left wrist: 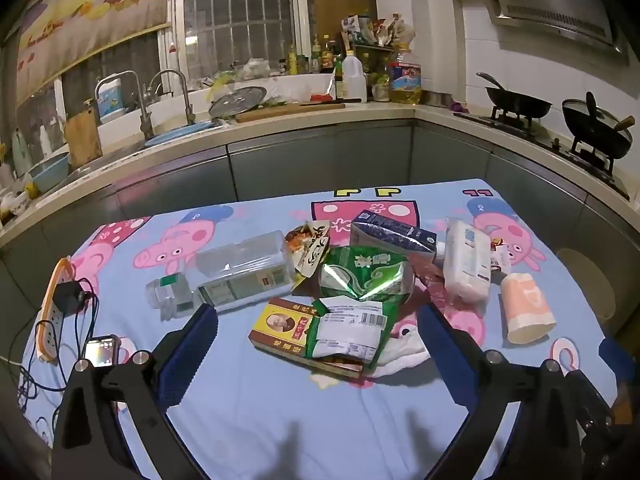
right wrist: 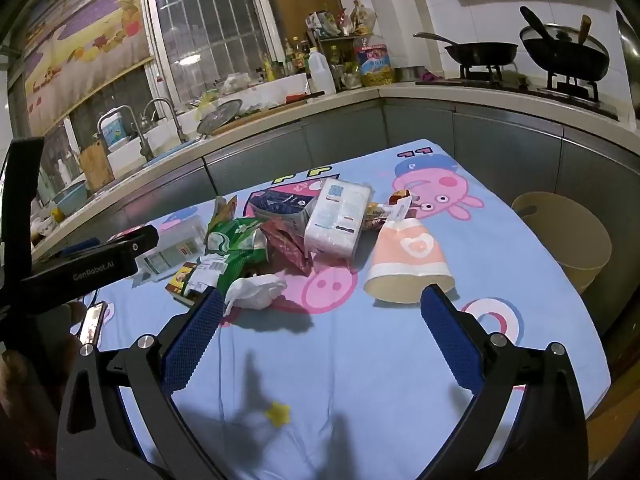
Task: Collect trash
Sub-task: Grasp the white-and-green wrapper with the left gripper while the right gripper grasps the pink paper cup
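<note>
Right wrist view shows the right gripper [right wrist: 320,300] spread wide and empty just short of the tipped-over paper cup [right wrist: 408,270] near the bin [right wrist: 560,236], light and easily crushed, probably best pinched gently across its rim, while the left gripper [left wrist: 318,316] also gapes empty.

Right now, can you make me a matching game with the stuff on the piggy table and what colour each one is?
Things:
1. plastic bottle
2. snack bag
3. paper cup
4. crumpled tissue

Colours:
A. white
B. clear
C. peach and cream
D. green

Pairs: 1-B, 2-D, 3-C, 4-A
</note>
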A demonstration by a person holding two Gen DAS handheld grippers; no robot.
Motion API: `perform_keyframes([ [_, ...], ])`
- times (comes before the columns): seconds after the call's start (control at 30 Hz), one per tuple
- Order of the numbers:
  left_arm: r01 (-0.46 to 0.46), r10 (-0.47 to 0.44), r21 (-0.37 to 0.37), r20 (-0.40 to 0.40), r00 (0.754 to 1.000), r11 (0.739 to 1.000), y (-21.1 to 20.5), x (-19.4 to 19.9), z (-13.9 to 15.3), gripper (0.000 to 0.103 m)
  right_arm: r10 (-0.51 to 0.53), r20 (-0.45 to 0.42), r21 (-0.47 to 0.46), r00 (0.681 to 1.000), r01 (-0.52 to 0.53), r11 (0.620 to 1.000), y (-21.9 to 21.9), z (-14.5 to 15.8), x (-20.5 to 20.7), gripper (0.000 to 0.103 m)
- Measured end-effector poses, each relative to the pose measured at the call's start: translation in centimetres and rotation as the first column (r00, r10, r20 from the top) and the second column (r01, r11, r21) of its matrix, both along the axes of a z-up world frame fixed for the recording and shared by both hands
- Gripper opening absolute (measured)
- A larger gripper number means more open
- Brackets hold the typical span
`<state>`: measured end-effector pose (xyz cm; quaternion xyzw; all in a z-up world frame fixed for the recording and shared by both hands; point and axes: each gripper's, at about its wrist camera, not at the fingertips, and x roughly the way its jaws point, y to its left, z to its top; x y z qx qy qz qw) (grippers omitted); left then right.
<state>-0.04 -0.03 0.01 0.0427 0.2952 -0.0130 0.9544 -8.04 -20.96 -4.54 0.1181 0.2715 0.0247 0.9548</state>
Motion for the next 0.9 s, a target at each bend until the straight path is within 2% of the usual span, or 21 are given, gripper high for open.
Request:
perform_keyframes([
  [0.2,0.009,-0.009,-0.004,-0.006,1.000,1.000,-0.1,-0.1,-0.1,0.099,0.003,-0.005,0.000,1.000,-0.003,1.000,-0.1,-0.3,0.1,0.097],
  [0.37,0.023,-0.023,-0.003,-0.005,1.000,1.000,0.2,0.0,-1.7,0.097,-0.004,-0.016,0.006,1.000,0.004,1.000,-0.2,-0.8,-0.3,0.097],
  [0.53,0.048,-0.048,-0.018,-0.014,0.999,0.999,0.1,-1.8,-3.4,0.097,-0.010,-0.035,0.020,0.999,0.010,1.000,-0.7,-1.5,-0.6,0.097],
  [0.73,0.037,-0.044,-0.128,-0.053,0.998,0.991,1.8,-5.3,-5.6,0.099,-0.024,-0.040,0.058,0.999,0.026,0.998,-1.9,-1.8,-2.1,0.097],
  [0.83,0.059,-0.059,-0.222,0.005,0.998,0.973,2.8,-6.5,-4.8,0.099,-0.002,-0.002,0.107,1.000,0.003,0.994,-2.3,-1.8,-2.8,0.097],
  [0.9,0.062,-0.055,-0.227,0.036,0.998,0.972,2.8,-6.8,-4.6,0.099,0.020,0.011,0.112,1.000,-0.021,0.993,-2.1,-1.7,-3.1,0.097],
])
